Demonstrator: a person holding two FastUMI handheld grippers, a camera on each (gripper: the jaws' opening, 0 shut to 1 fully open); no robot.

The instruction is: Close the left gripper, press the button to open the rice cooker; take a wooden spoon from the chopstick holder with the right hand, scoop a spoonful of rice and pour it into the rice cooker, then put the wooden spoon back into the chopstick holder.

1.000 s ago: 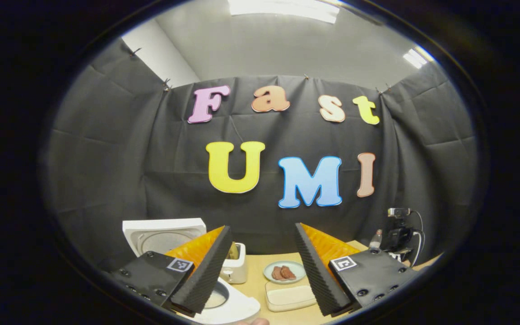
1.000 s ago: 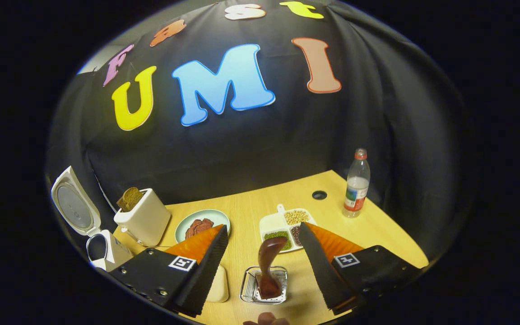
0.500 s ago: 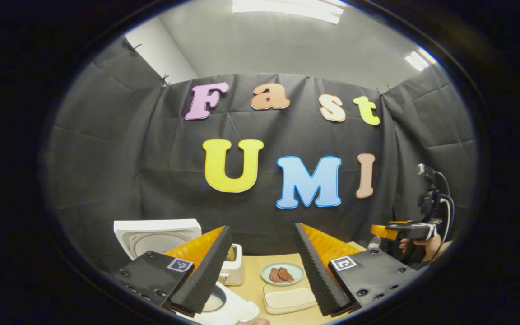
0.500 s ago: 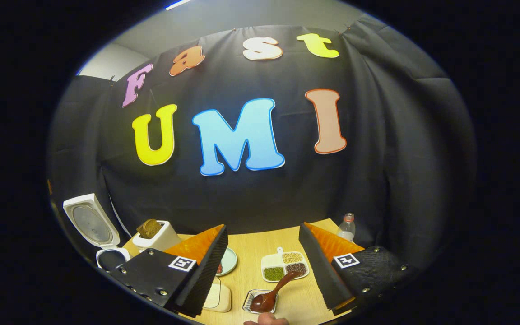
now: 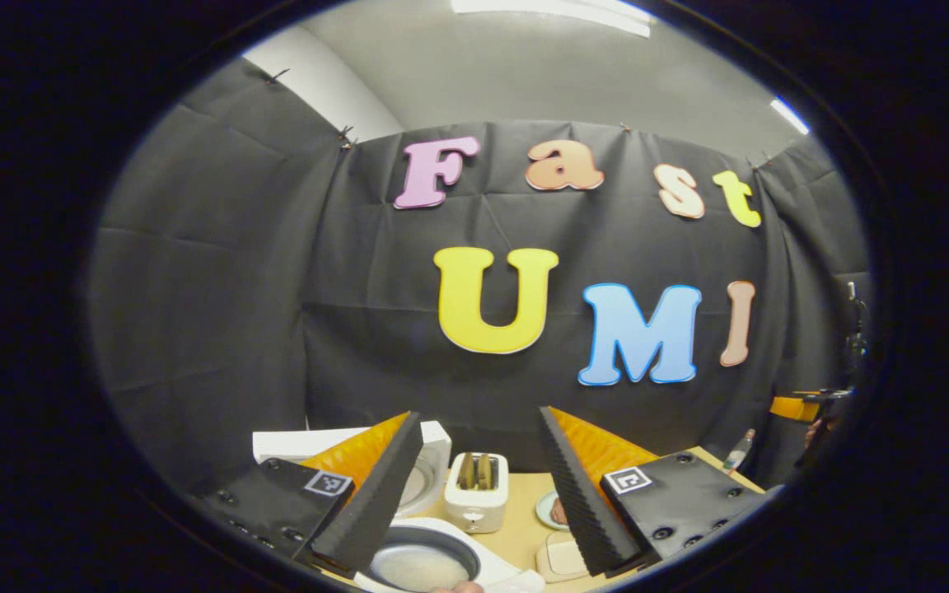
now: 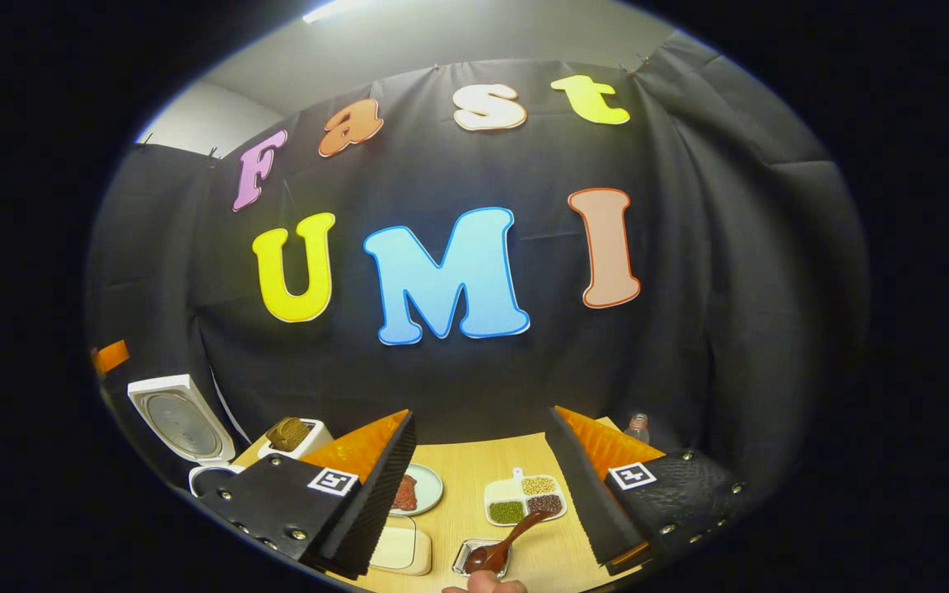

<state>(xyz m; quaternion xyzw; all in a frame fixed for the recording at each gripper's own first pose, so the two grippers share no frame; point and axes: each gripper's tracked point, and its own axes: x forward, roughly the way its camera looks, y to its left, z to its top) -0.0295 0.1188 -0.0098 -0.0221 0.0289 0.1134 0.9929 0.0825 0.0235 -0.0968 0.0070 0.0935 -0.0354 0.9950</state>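
The dark brown wooden spoon point(image 6: 506, 543) rests in the small clear square chopstick holder point(image 6: 479, 560) at the near edge of the light wooden bench point(image 6: 474, 469). Its long axis is tilted: the bowl lies low at the near left inside the holder, and the handle rises toward the far right, ending near the white divided dish of green, tan and dark beans point(image 6: 524, 499).

The right tool point(image 6: 479, 478) hangs above the bench with its 2 black ribbed fingers spread wide, holding and touching nothing; the spoon shows in the gap between them.

In the left gripper view, the left tool point(image 5: 479, 486) is likewise spread wide and empty. Below it stands the white rice cooker point(image 5: 433, 560) with its lid point(image 5: 429, 473) raised, the inner pot showing pale contents. Just to its right is a white toaster point(image 5: 476, 492) with 2 slices of bread in its slots.

In the right gripper view, the cooker sits at the far left of the bench, lid upright, with the toaster beside it, then a pale green plate of brown food point(image 6: 421, 490).
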